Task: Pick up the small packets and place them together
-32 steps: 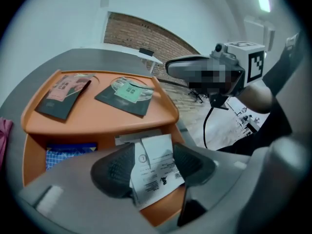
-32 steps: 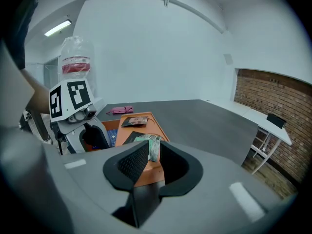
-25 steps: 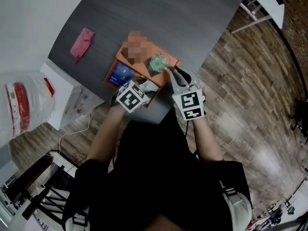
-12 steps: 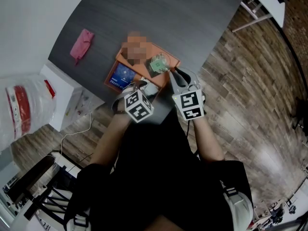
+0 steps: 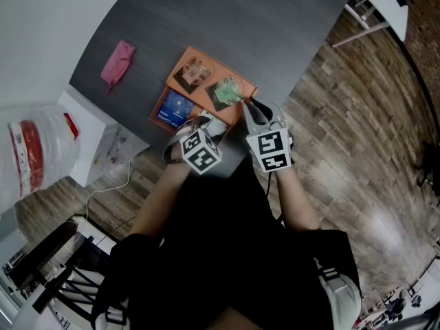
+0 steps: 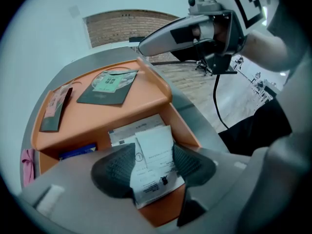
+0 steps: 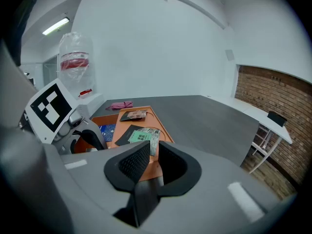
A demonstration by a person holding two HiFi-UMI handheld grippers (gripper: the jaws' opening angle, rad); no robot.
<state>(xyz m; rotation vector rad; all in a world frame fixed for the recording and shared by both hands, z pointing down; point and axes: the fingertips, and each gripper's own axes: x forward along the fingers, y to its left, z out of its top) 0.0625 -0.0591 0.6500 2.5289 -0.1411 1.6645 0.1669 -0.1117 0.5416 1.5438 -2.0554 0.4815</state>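
An orange tray (image 5: 242,86) lies on the dark grey table (image 5: 240,19). On it are a brown-pink packet (image 5: 194,71), a green packet (image 5: 226,91) and a blue packet (image 5: 174,106). My left gripper (image 6: 153,162) is shut on a white printed packet (image 6: 155,152), held over the tray's near part above another white packet (image 6: 127,130). My right gripper (image 7: 152,159) hovers at the tray's right corner. Its jaws have just been closing to a narrow gap. The green packet's (image 7: 144,136) near edge shows just past that gap, and I cannot tell if it touches.
A pink cloth (image 5: 117,62) lies on the table's far left. A white cabinet (image 5: 96,139) and a clear bag with a red band (image 5: 31,150) stand left of the table. The table's near edge lies just below the tray, with wood floor (image 5: 357,115) to the right.
My left gripper has rolled and its marker cube has shifted a little toward me, the white packet staying in its jaws. The right gripper has stayed in place.
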